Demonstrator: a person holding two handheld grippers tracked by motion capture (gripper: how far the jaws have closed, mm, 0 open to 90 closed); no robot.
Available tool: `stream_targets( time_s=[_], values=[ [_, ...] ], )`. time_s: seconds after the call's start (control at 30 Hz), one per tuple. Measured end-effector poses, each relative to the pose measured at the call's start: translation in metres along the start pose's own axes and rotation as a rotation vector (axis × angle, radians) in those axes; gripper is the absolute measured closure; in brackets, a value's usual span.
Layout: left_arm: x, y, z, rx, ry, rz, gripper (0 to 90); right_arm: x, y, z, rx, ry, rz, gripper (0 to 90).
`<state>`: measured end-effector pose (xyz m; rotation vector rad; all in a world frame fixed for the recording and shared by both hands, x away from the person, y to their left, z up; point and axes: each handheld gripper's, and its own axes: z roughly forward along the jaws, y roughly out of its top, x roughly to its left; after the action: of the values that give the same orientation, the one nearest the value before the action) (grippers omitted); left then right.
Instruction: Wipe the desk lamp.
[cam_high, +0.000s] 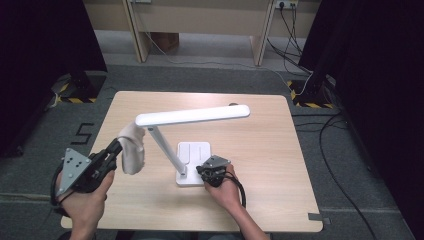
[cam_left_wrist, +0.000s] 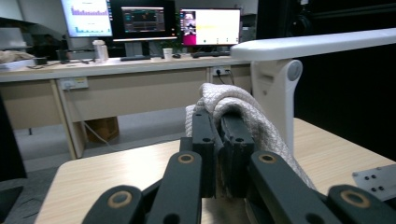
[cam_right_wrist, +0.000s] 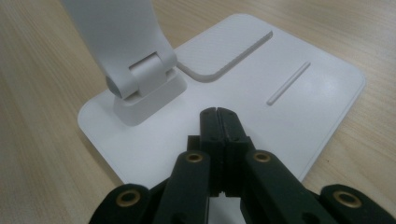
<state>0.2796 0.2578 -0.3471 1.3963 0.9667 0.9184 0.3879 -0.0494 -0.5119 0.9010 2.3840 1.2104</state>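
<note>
Wooden table (cam_high: 270, 150) stands on grey carpet (cam_high: 210, 77).

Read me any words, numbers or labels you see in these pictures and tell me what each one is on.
"5": black tape mark on the grey floor left of the table.
Monitor screens on the far desk, in the left gripper view: charts and text too small and blurred to read.
White desk lamp, its base, the cloth: no lettering visible.
</note>
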Motion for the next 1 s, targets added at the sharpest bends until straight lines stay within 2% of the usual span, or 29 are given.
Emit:
stream_targets(
  time_s=[0.03, 0.27, 0.57, 1.0],
  values=[
    [-0.003, 0.001, 0.007, -0.001, -0.015, -0.006, 85.5, 0.000, 0.000, 0.000, -0.001, 0.000, 0.000, 90.0],
    [-0.012, 0.008, 0.022, -0.017, -0.054, -0.007, 85.5, 0.000, 0.000, 0.000, 0.000, 0.002, 0.001, 90.0],
    [-0.018, 0.013, 0.031, -0.007, -0.084, 0.027, 85.4, 0.000, 0.000, 0.000, 0.000, 0.001, 0.000, 90.0],
    [-0.022, 0.008, 0.035, 0.014, -0.078, 0.060, 85.3, 0.000, 0.000, 0.000, 0.000, 0.002, 0.001, 90.0]
  ],
)
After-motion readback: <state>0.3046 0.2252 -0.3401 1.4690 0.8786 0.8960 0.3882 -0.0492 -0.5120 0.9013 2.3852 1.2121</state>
